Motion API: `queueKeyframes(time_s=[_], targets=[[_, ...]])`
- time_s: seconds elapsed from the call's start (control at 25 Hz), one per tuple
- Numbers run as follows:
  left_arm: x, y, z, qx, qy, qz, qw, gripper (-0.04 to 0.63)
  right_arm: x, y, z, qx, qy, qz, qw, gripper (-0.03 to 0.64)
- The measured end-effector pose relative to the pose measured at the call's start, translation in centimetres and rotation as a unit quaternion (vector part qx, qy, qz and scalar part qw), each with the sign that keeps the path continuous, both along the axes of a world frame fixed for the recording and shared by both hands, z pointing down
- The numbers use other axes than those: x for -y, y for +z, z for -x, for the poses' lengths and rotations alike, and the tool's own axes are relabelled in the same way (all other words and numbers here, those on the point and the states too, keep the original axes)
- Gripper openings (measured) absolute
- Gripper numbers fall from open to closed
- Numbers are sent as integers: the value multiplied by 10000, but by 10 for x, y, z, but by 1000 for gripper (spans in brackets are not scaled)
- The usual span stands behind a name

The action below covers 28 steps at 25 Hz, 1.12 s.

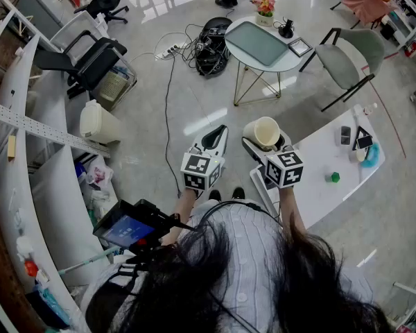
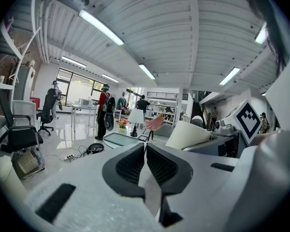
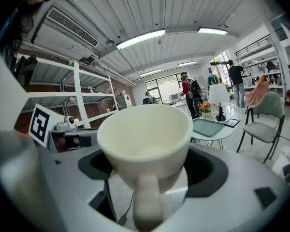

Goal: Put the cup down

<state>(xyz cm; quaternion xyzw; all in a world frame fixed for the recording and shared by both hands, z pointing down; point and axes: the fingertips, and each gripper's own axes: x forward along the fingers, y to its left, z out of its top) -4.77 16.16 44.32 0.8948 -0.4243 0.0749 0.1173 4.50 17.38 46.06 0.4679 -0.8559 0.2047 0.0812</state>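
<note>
A: Where is the cup [image 3: 145,134]?
B: It's upright and held off the ground, clamped in the right gripper [image 1: 267,146] near the tabletop [image 1: 319,179] corner. It isn't set down yet, so the placing is all left to do.
A: And the left gripper [image 2: 145,151]?
B: Its jaws are together and it's empty.
A: Any writing?
B: None readable, only the square markers [image 1: 198,171].

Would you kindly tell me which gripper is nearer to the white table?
Right. The right gripper, holding the cup, is beside the table; the left gripper is farther left, over the floor.
</note>
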Motion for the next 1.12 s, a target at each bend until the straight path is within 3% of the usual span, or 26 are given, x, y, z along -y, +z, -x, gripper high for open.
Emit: queueKeyframes(time_s=[0.48,1.12], targets=[[-6,10,-18,72,8,117,9999,18,-10,4,-8,-160,-248,-165,9994,408],[3,22,-43,150,-177,141,9996,18,9,13,-35,0,-377,-137,9992,408]])
